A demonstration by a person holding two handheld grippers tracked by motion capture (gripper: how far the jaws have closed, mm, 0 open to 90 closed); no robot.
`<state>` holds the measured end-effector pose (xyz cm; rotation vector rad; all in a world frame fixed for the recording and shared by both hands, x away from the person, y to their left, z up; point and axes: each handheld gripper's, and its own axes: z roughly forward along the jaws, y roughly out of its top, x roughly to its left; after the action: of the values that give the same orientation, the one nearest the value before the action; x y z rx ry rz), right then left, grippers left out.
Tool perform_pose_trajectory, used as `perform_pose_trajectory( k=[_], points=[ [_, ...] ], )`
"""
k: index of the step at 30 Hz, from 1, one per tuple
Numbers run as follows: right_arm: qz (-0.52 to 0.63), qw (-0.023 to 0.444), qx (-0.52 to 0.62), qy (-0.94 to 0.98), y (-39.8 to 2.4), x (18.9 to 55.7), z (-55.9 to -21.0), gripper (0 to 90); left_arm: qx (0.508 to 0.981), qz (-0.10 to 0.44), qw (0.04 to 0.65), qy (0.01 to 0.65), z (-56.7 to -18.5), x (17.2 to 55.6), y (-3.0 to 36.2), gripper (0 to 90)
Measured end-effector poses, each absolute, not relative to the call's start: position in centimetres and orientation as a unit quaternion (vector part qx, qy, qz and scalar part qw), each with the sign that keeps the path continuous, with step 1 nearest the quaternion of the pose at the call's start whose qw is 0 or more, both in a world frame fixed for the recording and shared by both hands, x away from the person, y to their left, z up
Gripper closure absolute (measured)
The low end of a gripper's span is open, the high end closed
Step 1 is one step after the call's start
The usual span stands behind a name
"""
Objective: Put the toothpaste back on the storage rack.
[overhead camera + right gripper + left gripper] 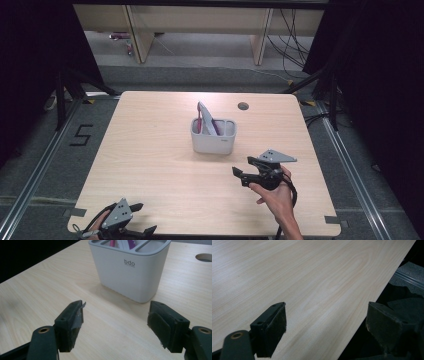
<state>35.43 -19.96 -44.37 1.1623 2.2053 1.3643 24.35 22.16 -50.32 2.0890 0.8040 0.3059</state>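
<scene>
The right hand-held gripper (pixel 241 173) is released: its two black jaws stand wide apart with nothing between them and nothing touching the pads. In the right gripper view (pixel 115 315) only bare wood shows in the gap. A person's right hand (pixel 274 192) holds it above the tabletop (pixel 150 160), jaws pointing toward the left of the high view, with the grey three-cornered plate on top and the cable trailing back along the wrist.

Just beyond the right hand-held gripper, near it but apart from it, stands the white organizer caddy (pixel 213 136), upright a little past the middle of the tabletop. In the right gripper view the caddy (pixel 130 270) sits straight ahead of the open jaws, with the letters "bdo" on its facing wall. Its top is split into compartments by grey dividers. A white and purple tube (pixel 207 120) leans in one compartment, sticking well above the rim and tilted toward the far left, with a slim pink item (pixel 200 122) beside it. The compartment at the right end looks empty.

The left hand-held gripper (pixel 141 218) is also released, jaws spread with nothing between them, held at the near left corner of the tabletop. In the left gripper view (pixel 325 322) its jaws straddle the tabletop's edge.

A round cable hole (pixel 243 106) lies behind the caddy, near the far edge.
</scene>
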Motion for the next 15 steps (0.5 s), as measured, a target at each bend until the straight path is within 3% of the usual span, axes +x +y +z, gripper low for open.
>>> perform_pose_trajectory(
  k=[15],
  points=[
    [0.476, 0.125, 0.406, 0.77, -20.8, 33.6, -44.8, 26.8, 0.839, 0.125, 0.422, 0.319, -50.2, 24.2, 22.5, 16.0]
  ],
)
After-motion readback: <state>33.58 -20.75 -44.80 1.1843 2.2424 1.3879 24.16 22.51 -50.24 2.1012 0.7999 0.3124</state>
